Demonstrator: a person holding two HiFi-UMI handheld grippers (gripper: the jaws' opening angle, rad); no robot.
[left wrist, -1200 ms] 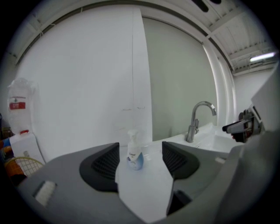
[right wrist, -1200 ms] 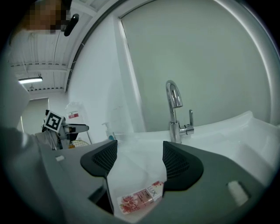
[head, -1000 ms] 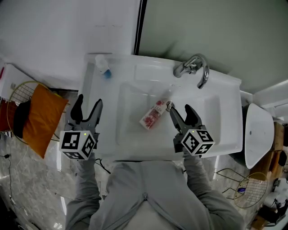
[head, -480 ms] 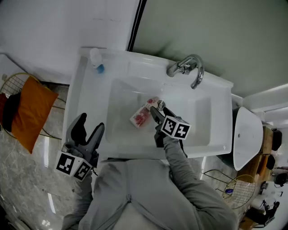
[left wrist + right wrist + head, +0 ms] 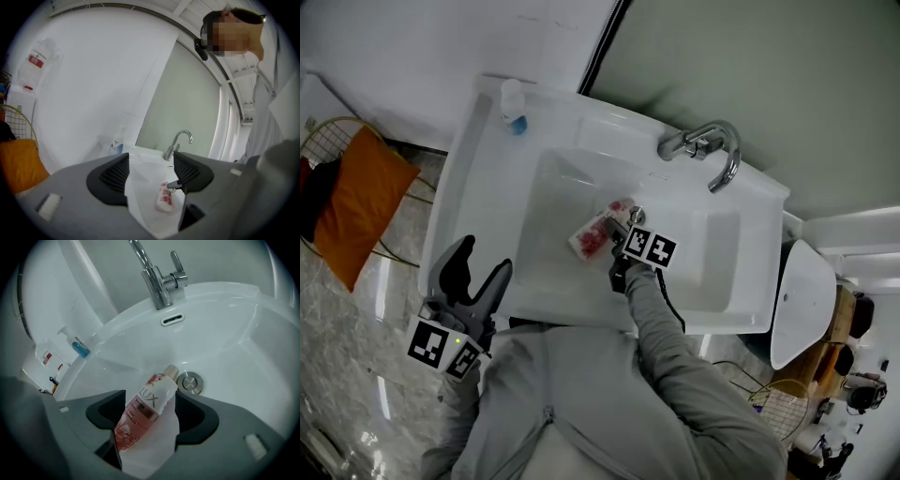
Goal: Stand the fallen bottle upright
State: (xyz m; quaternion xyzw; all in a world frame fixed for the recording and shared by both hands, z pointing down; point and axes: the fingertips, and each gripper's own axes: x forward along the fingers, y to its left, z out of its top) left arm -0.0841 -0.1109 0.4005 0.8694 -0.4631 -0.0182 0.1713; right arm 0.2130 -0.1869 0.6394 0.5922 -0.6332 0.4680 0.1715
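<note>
- White sink (image 5: 484, 178), its basin bare but for the fallen bottle (image 5: 152, 397), which lies on its side on the basin floor with its cap just beside the drain (image 5: 190, 383).
- Right gripper (image 5: 146, 414) points steeply down into the basin. Its jaws stand wide apart, one on each side of the bottle's body. A gap shows at the right pad, so nothing is clamped yet.
- Left gripper (image 5: 150, 173) hangs outside the sink's front left corner. Its jaws are also apart with nothing between them, and the basin shows only far off through the gap.
- Step in hand, as I judge it: the approach is done and the grasp has not yet been made.
- Next move calls for closing the right jaws squarely on the label area, then swinging the cap end up so the base sets flat on the basin floor, clear of the drain.
- Faucet (image 5: 159, 282) stands behind at the rim, and a pump dispenser (image 5: 514, 103) sits on the far left corner, well apart from the work.
</note>
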